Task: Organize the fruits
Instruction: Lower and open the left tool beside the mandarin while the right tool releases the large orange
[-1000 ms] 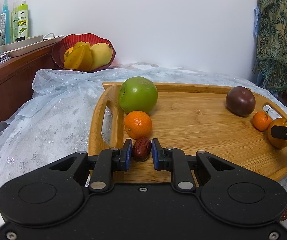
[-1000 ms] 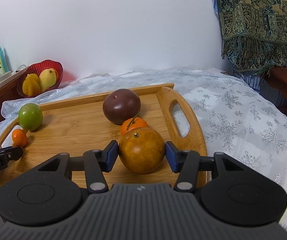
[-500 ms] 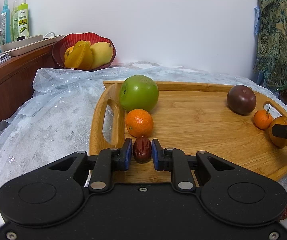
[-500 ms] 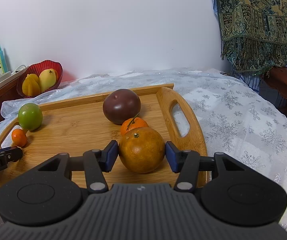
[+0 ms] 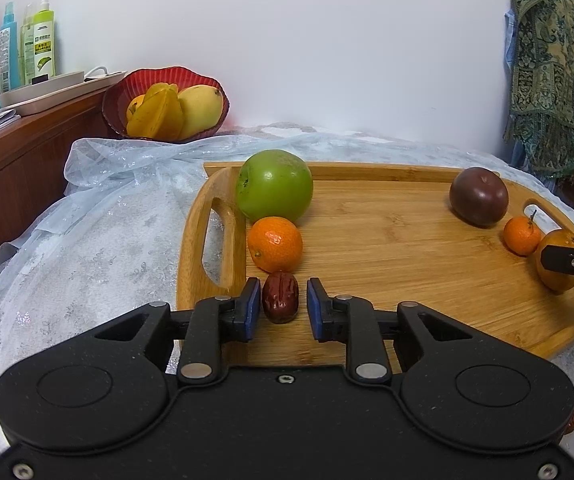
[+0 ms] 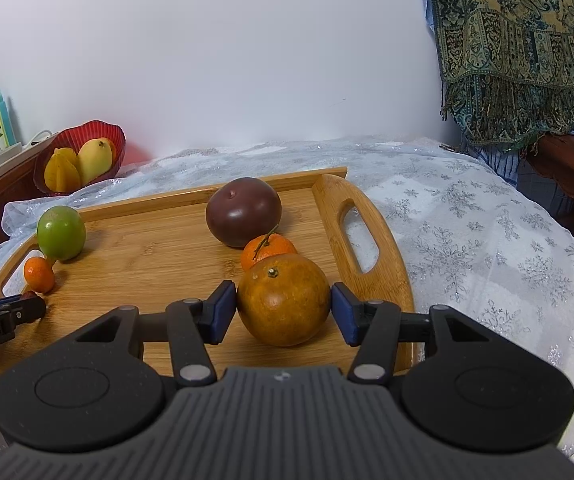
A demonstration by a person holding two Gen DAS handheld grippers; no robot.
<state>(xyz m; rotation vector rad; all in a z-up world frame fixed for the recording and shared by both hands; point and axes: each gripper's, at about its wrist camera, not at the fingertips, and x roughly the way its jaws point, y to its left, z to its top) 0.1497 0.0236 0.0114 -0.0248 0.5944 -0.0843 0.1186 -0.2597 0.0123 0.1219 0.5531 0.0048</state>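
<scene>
A wooden tray (image 5: 387, 256) holds the fruits. My left gripper (image 5: 280, 306) is open around a red date (image 5: 280, 297) that rests on the tray, with gaps on both sides. Behind the date sit a small orange (image 5: 275, 243) and a green apple (image 5: 274, 185). My right gripper (image 6: 283, 308) is open around a large brownish orange (image 6: 283, 299) on the tray, its pads just clear of the fruit. Behind that orange are a small stemmed tangerine (image 6: 267, 249) and a dark purple fruit (image 6: 243, 211).
A red bowl (image 5: 167, 100) with yellow fruits stands at the back left by a wooden cabinet (image 5: 19, 152) bearing bottles and a white tray. A snowflake tablecloth (image 6: 487, 240) covers the table. A patterned cloth (image 6: 515, 48) hangs at the right.
My left gripper's jaws have opened off the date, which now rests on the tray. The right gripper's jaws have widened slightly around the large orange.
</scene>
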